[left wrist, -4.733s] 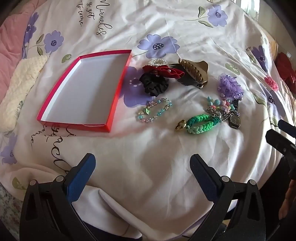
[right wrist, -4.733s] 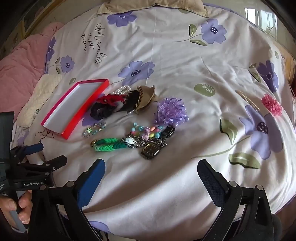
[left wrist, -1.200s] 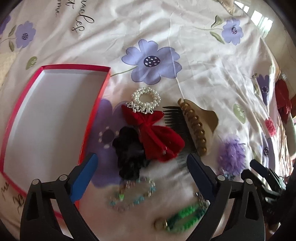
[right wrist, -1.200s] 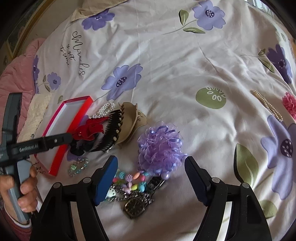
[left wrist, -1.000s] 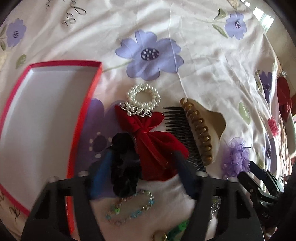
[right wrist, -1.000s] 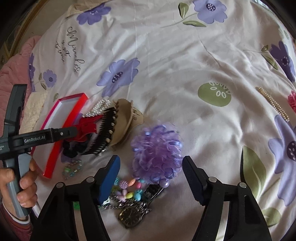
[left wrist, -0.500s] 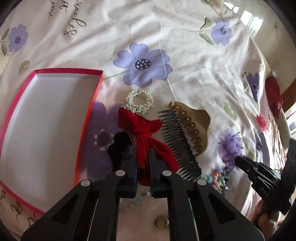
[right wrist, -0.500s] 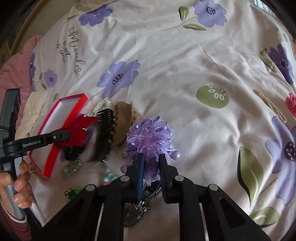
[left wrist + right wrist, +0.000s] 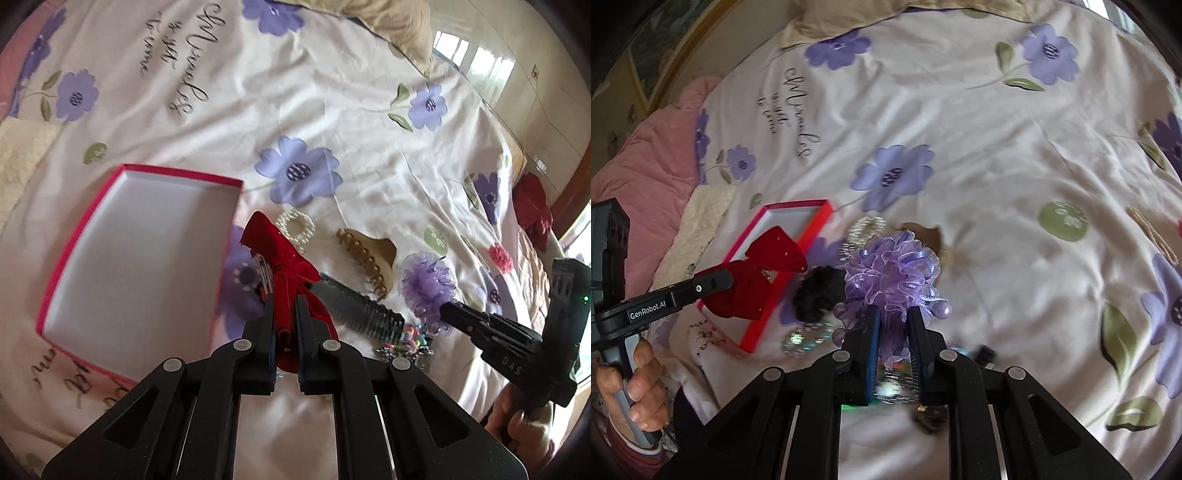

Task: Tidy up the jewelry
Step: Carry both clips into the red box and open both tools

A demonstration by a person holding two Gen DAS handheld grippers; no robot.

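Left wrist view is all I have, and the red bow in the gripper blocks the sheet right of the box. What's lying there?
Observer: A black scrunchie, between the red box and the purple hair flower.
Operator: Does the right gripper really have that flower?
Observer: Yes. The right gripper is shut on it, with ruffles bulging above the fingers.
Operator: Anything under my left gripper?
Observer: A beaded bracelet, blurred, on the sheet by the box's near corner.
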